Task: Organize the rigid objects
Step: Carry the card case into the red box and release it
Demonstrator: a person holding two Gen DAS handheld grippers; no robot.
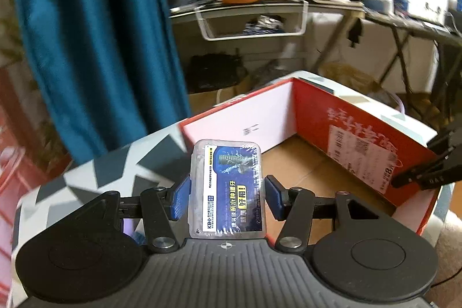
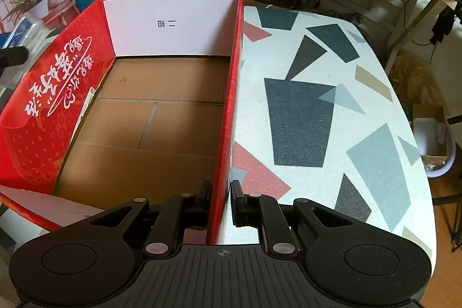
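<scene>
My left gripper (image 1: pixel 226 197) is shut on a clear plastic case (image 1: pixel 226 189) with a blue label, held upright above the near-left corner of a red cardboard box (image 1: pixel 340 132). The box is open at the top, with a bare brown floor (image 2: pixel 150 120) and nothing in it. My right gripper (image 2: pixel 221 202) is shut on the box's right wall (image 2: pixel 231 106), one finger inside and one outside. The right gripper also shows in the left wrist view (image 1: pixel 427 172) at the box's far right wall.
The box stands on a white table (image 2: pixel 332 106) patterned with grey, black and red shapes. A teal curtain (image 1: pixel 95 33) hangs behind on the left. A cluttered desk with a white wire basket (image 1: pixel 251 22) stands beyond the table.
</scene>
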